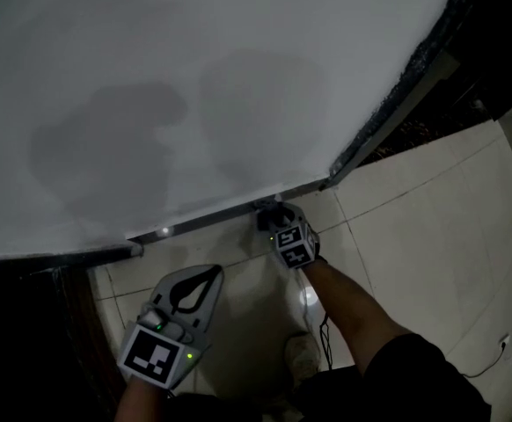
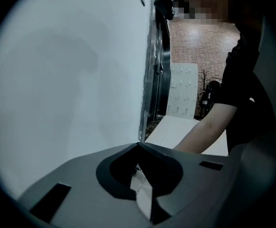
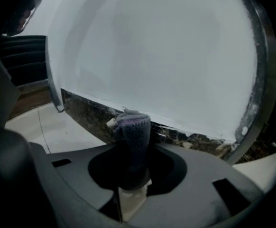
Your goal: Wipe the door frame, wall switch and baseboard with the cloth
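Note:
A grey-purple cloth (image 3: pixel 132 129) stands bunched between the jaws of my right gripper (image 3: pixel 132 151), which is shut on it. Its top touches the dark marble baseboard (image 3: pixel 88 106) under the white wall (image 3: pixel 166 51). In the head view the right gripper (image 1: pixel 274 215) is low at the baseboard (image 1: pixel 212 221), close to the wall's corner. My left gripper (image 1: pixel 214 273) hangs above the floor tiles to the left, away from the wall. Its jaws meet at the tips with nothing between them (image 2: pixel 138 145). The metal door frame (image 3: pixel 260 75) runs up the right edge.
Pale floor tiles (image 1: pixel 432 209) spread to the right. A person's bare forearm (image 2: pixel 202 129) reaches down past the dark door frame (image 2: pixel 158 56). A dark doorway opening (image 1: pixel 27 323) lies at the lower left. A thin cable (image 1: pixel 493 359) lies on the floor at the right.

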Motion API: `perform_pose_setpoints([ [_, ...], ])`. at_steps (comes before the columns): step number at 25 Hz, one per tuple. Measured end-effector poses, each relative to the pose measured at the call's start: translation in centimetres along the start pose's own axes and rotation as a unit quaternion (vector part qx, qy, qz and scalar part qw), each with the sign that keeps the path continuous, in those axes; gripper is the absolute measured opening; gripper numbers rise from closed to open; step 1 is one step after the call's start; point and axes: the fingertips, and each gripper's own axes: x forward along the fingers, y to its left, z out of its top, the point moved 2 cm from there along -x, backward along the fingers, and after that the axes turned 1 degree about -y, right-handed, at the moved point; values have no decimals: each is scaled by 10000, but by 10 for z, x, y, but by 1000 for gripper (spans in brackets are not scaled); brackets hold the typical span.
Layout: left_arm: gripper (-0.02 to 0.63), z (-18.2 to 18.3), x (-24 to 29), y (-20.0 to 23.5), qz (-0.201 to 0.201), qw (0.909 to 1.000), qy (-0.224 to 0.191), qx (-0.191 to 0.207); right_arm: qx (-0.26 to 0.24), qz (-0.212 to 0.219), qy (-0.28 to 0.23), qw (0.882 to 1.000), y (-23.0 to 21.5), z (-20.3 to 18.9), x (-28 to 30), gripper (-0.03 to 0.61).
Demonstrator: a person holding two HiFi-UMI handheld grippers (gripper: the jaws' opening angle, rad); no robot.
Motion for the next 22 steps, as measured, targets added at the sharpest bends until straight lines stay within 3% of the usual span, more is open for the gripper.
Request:
perform_pose_setpoints([
  [7, 0, 2, 15, -16, -255, 9997, -4, -26, 350, -437, 79, 9984, -46, -16, -9, 97],
  [22, 0, -9, 23, -11, -221, 9995, 142, -148, 336, -779, 288, 9960, -84, -32, -10, 97],
])
